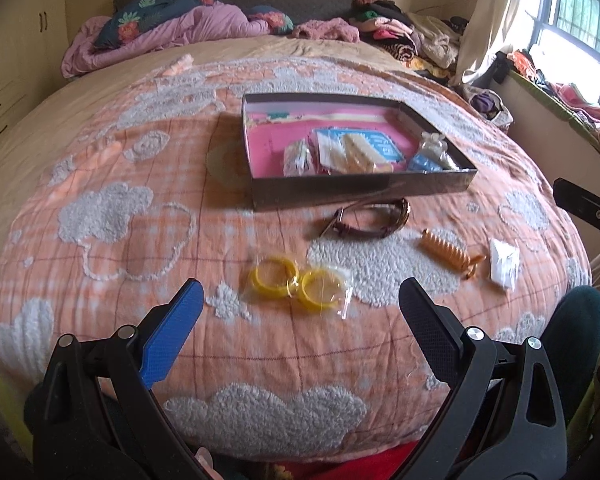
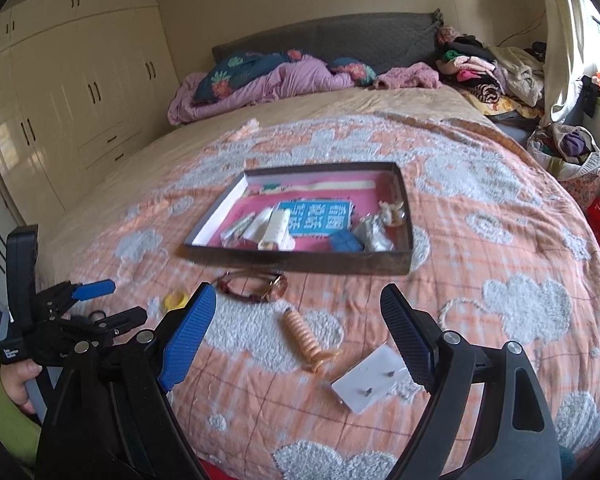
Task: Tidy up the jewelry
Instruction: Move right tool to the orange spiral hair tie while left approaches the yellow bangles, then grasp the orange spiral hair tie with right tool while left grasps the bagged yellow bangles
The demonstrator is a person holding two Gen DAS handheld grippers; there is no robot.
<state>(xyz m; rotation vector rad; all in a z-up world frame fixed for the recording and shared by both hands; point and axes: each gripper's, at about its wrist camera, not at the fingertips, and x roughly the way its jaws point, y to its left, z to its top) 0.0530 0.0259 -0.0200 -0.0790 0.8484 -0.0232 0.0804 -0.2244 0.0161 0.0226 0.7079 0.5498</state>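
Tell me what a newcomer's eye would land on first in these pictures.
First, the open box in the middle of the orange cloud-patterned quilt, with packets on its pink lining. In front of it lie bright yellow bangles in a clear bag, a brown watch, an orange spiral clip and a white earring card. Each hand-held gripper, left and right, is open and empty.

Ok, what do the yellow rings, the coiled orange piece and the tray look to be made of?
Yellow rings: glossy, likely plastic bangles, sealed in a clear crinkly bag that catches glare. Coiled orange piece: smooth spiral, probably plastic; it is blurred, so unsure. Tray: thin, straight dark walls with a printed pink floor, apparently cardboard, matte.
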